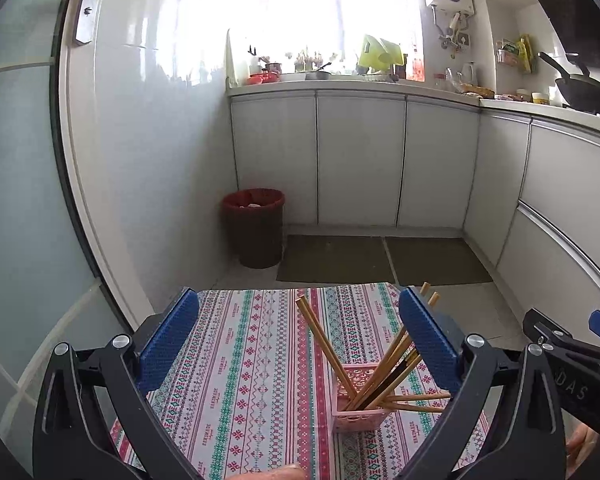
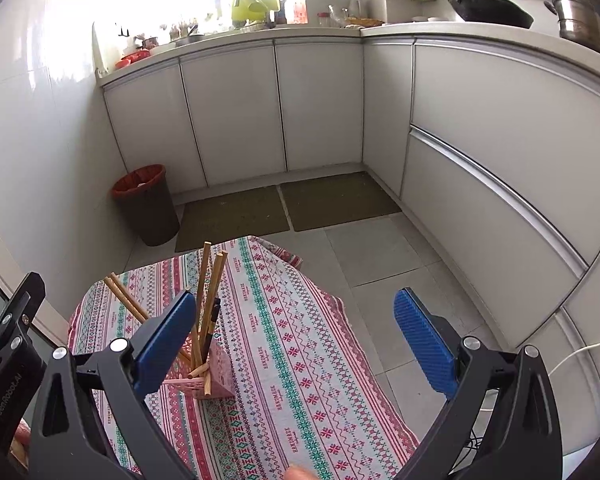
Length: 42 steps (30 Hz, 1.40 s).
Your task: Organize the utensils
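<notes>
I am holding both grippers above the tabletop (image 1: pixel 260 360), which is wearing a striped, patterned cloth. My left gripper (image 1: pixel 300 344) is hanging with its blue fingers (image 1: pixel 168 340) spread wide apart, gripping nothing. My right gripper (image 2: pixel 300 340) is doing the same, its fingers (image 2: pixel 424 340) wide apart and empty.

The pink holder (image 1: pixel 358 408) is standing on the cloth, and the chopsticks (image 1: pixel 384 364) are leaning out of it in several directions, most wooden, at least one dark. In the left wrist view the holder is sitting just inside my left gripper's right finger, which is covering part of the sticks; two of them are lying nearly flat, pointing away from the holder towards that finger. Here my right gripper is showing only as a black body beyond the holder, at the frame edge.

In the right wrist view the holder (image 2: pixel 216 380) is sitting behind my right gripper's left finger, and the chopsticks (image 2: pixel 206 280) are rising above it. Only this view is showing the tabletop's far corner with the cloth draping over it, and the bare floor tiles (image 2: pixel 380 248) beside it. A red-rimmed bin (image 2: pixel 148 204) is standing well beyond the holder in both views.
</notes>
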Each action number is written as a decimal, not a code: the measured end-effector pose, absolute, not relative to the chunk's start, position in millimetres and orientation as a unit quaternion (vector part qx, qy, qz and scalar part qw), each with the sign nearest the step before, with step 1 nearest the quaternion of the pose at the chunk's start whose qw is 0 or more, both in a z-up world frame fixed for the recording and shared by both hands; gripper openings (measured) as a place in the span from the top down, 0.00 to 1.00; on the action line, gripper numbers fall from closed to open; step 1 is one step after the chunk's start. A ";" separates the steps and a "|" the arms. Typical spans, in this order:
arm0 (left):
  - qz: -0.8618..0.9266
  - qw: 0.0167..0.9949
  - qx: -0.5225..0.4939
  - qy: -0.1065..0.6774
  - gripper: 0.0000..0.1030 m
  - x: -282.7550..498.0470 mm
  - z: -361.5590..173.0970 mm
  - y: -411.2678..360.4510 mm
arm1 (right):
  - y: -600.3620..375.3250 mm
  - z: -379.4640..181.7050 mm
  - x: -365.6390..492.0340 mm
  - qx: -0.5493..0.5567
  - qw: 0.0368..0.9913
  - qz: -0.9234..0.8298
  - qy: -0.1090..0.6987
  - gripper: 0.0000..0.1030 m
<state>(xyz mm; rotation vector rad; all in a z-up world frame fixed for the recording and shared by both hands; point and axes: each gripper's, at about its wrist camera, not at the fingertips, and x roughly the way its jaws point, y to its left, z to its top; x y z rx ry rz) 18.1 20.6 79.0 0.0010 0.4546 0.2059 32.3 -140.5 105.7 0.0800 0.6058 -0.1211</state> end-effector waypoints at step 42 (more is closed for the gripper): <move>0.107 0.965 0.002 0.240 0.07 28.2 71.7 21.8 | -142.0 100.0 39.5 0.043 0.948 -0.056 0.310 0.07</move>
